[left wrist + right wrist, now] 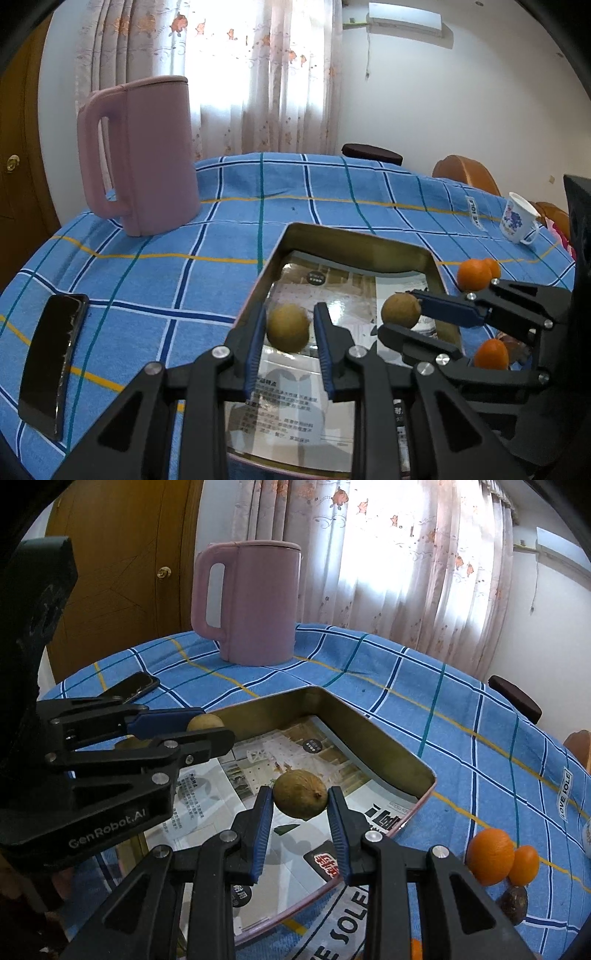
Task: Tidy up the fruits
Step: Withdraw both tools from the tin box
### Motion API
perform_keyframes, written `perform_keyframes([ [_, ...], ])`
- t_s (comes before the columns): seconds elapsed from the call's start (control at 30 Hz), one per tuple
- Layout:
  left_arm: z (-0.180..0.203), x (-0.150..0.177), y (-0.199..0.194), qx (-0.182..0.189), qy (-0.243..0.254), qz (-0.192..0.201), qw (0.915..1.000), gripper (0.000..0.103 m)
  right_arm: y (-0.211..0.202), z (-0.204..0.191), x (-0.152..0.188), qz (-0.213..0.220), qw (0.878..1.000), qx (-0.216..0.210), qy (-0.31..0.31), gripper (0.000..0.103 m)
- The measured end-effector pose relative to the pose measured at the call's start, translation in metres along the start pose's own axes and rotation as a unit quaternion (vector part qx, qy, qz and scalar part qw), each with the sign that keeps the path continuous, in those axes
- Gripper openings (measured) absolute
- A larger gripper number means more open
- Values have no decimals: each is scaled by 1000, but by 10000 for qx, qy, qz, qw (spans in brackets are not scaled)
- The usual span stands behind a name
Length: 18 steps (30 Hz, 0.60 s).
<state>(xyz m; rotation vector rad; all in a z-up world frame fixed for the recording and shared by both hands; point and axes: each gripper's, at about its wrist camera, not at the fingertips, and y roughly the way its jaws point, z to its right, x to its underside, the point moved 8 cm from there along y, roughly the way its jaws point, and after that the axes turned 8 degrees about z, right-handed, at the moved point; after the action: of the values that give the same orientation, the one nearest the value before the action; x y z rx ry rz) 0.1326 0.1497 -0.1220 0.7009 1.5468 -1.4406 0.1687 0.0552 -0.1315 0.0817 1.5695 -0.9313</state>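
A metal tray [354,240] lined with printed paper sits on the blue checked cloth. My left gripper [290,310] is shut on a round yellow-brown fruit [288,330] just over the tray's near left part. Beside it, my right gripper [400,312] is shut on a second brown fruit [399,308] over the tray's right side. In the right wrist view that gripper [300,792] pinches its fruit [299,799] between blue pads above the paper, and the left gripper [214,723] holds its fruit [207,722] by the tray's left wall.
Two oranges [489,856] and a dark fruit [513,902] lie on the cloth right of the tray [369,734]. A pink jug [147,158] stands at the back left, a phone [51,365] at the left edge, and a white cup [517,219] far right.
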Motion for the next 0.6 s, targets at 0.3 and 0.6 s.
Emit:
perform_keyframes([
  [0.3,3,-9,-26,10,-130,389,9992,71,-15,7,-2,211,9996,179,101,63],
  [0.6,60,-8,-58,590,90,691,9958,84,-105,76,29,606,9915,904,716,69],
])
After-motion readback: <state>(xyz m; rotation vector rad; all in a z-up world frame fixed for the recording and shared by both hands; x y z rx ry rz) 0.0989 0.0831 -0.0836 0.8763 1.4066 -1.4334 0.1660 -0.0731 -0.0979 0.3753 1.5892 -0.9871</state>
